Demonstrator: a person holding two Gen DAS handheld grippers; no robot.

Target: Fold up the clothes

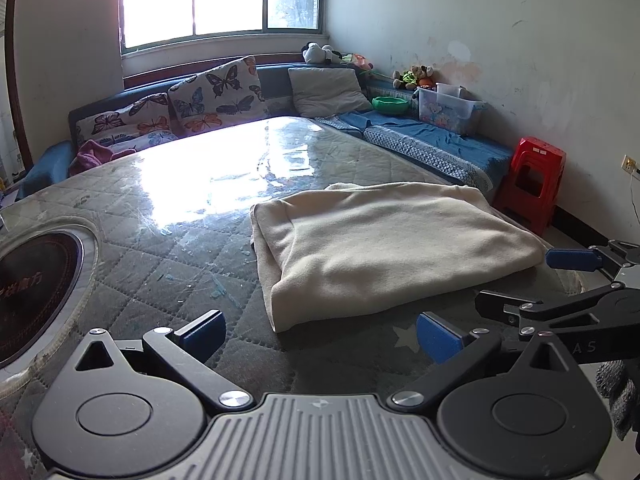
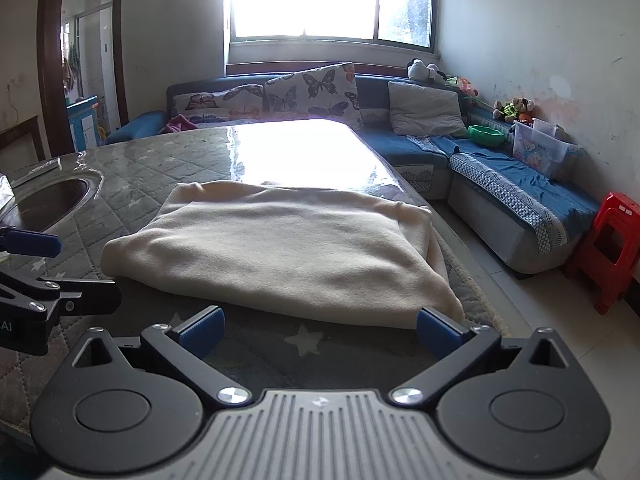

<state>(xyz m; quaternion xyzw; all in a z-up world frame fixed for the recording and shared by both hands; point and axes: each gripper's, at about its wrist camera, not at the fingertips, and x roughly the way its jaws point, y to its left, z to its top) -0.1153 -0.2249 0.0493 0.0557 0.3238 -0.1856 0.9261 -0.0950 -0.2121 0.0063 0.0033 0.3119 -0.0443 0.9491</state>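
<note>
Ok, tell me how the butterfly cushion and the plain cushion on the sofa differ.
The butterfly cushion is printed with dark and orange butterflies on a pale ground; the plain cushion is a single greyish-beige with no pattern. The butterfly cushion sits under the window, near the middle of the sofa back; the plain cushion sits nearer the sofa's corner, to the right in the picture. Both lean upright against the blue sofa back.

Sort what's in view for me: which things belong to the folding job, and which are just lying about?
Job:
cream garment, folded on the table
left gripper, open
right gripper, open

Lying about:
red stool
sofa
butterfly cushions
green bowl
toy bin
</note>
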